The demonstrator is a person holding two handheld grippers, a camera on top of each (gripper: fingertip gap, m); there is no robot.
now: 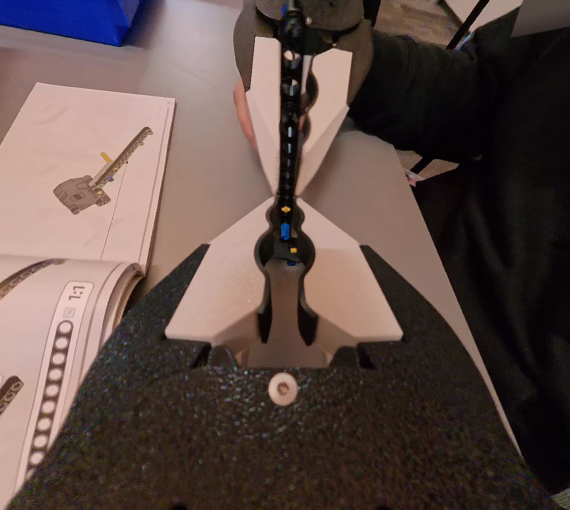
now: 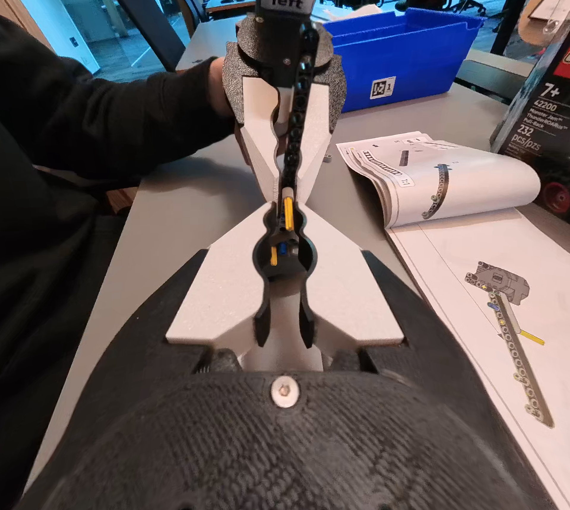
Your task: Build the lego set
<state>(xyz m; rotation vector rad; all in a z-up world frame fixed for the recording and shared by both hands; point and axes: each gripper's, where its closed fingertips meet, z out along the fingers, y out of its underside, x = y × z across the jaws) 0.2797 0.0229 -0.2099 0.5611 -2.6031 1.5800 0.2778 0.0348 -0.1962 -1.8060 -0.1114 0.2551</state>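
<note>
- The long black lego beam [image 1: 288, 137] hangs in the air over the grey table [image 1: 197, 69], running between my two grippers.
- My left gripper [image 1: 285, 202] is clamped narrowly on the beam's end with the blue and yellow pins.
- My right gripper [image 2: 285, 205] pinches the same assembly, beside the yellow axle [image 2: 288, 213].
- The open instruction booklet [image 1: 83, 168] lies flat nearby; a blue bin [image 2: 401, 54] stands farther off.
</note>
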